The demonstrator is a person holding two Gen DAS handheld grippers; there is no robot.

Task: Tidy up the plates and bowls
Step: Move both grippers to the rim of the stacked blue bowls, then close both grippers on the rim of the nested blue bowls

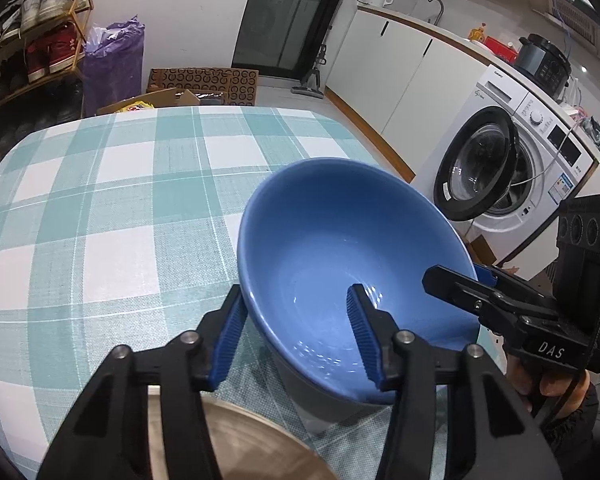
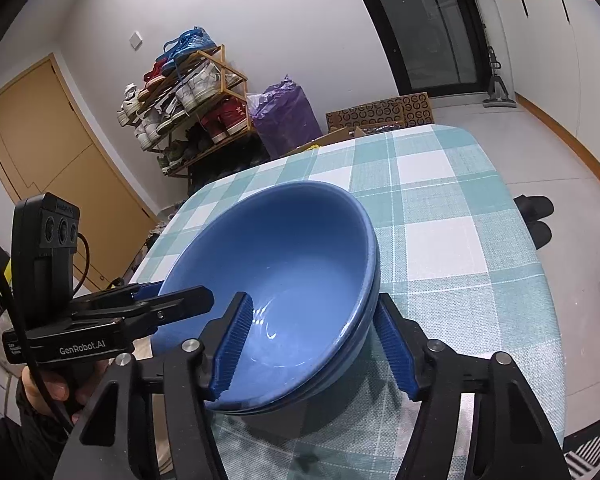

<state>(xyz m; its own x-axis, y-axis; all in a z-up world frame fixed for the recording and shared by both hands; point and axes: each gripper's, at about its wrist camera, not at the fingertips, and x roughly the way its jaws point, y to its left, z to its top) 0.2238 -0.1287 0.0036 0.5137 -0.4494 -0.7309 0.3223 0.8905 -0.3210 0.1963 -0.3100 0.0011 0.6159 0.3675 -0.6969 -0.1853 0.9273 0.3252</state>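
We pinched the blue bowl [image 1: 332, 264] from opposite rims, left gripper [image 1: 300, 336] and right gripper [image 2: 316, 344] clamped, lifting evenly near the bench [image 1: 100, 200] edge.

White walls surround a pale floor, with a dark glass door [image 1: 296, 20] at the back and a wooden door [image 2: 56, 168] to one side. A shoe rack [image 2: 188, 108] stands beside a purple bag [image 2: 286, 114]. White cabinets [image 1: 396, 64] adjoin a washing machine [image 1: 512, 160], its door open.
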